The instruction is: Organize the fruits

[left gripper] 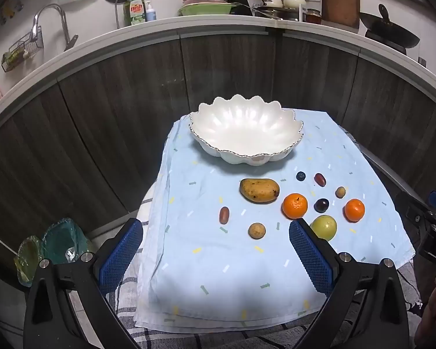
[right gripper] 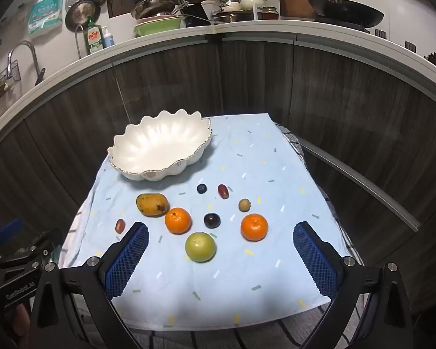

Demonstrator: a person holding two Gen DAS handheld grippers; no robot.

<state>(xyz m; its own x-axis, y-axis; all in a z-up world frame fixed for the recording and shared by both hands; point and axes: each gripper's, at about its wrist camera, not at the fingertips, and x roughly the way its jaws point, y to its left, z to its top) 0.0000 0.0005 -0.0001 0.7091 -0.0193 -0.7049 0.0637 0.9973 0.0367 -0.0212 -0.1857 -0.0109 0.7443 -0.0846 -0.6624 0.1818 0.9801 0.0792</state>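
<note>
An empty white scalloped bowl (left gripper: 245, 129) (right gripper: 160, 147) stands at the far end of a light blue cloth (left gripper: 206, 256) (right gripper: 276, 174). Loose fruit lies in front of it: a mango (left gripper: 259, 190) (right gripper: 152, 204), two oranges (left gripper: 294, 205) (left gripper: 354, 210) (right gripper: 178, 220) (right gripper: 254, 226), a green apple (left gripper: 324, 227) (right gripper: 200, 246), a dark plum (left gripper: 321, 205) (right gripper: 212, 220), a blueberry (left gripper: 300, 176) (right gripper: 201, 188), red grapes (left gripper: 320, 179) (left gripper: 224, 215) (right gripper: 223, 191) (right gripper: 120, 226) and small brown fruits (left gripper: 256, 230) (left gripper: 340, 192) (right gripper: 244, 204). My left gripper (left gripper: 216, 238) is open and empty above the near cloth. My right gripper (right gripper: 221, 241) is open and empty, with the green apple between its fingers' line of sight.
Dark cabinet fronts and a white counter edge (left gripper: 218, 24) with dishes, pans and a sink tap (left gripper: 55, 26) rise behind the table. Plastic-wrapped items (left gripper: 52, 250) lie low at the left. A checked cloth (right gripper: 293, 139) shows under the blue one. The right gripper's body (left gripper: 433, 226) is at the right edge.
</note>
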